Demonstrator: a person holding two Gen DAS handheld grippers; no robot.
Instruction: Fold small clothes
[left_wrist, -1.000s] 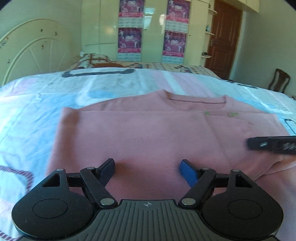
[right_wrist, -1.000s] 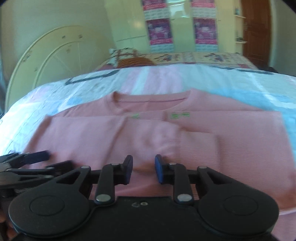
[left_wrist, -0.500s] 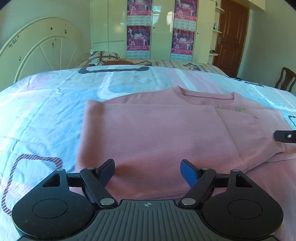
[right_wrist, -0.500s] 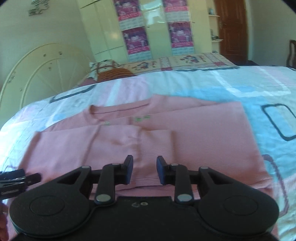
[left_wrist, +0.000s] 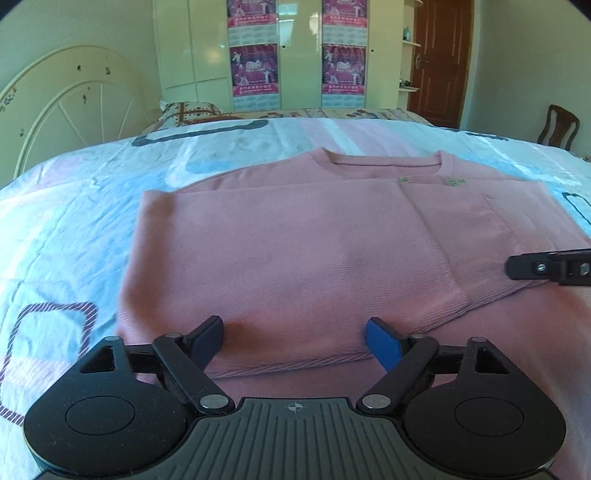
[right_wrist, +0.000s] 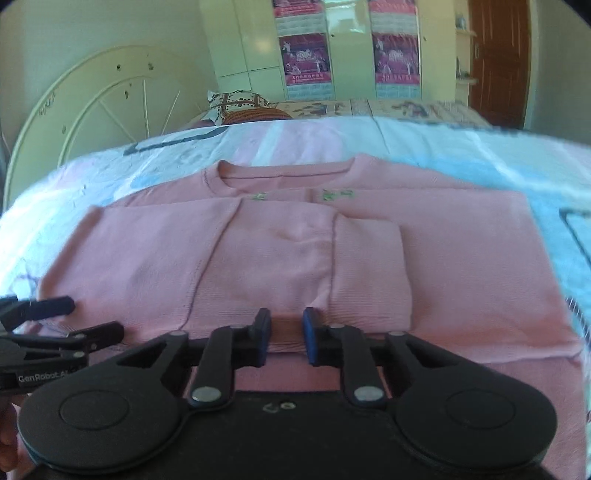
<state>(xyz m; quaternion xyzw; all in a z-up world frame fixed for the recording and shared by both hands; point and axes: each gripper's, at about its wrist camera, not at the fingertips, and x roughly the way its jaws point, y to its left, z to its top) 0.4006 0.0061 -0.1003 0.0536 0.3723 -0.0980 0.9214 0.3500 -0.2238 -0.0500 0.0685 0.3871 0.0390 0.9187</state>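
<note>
Pink sweater (left_wrist: 295, 251), sleeves folded in, lying flat on bed (left_wrist: 74, 221); left gripper (left_wrist: 293, 334) hovering with fingers wide, right gripper (right_wrist: 286, 334) narrow, gripping nothing; judged advisable: both pinching bottom hem evenly, lifting toward collar.

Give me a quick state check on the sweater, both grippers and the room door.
pink sweater: lying flat on the bed, both sleeves folded in across the front, bottom half not yet folded up.
left gripper: jaws wide open over the near hem, holding nothing.
right gripper: jaws narrowly apart at the near hem; whether it pinches fabric is unclear.
brown door: closed.
</note>
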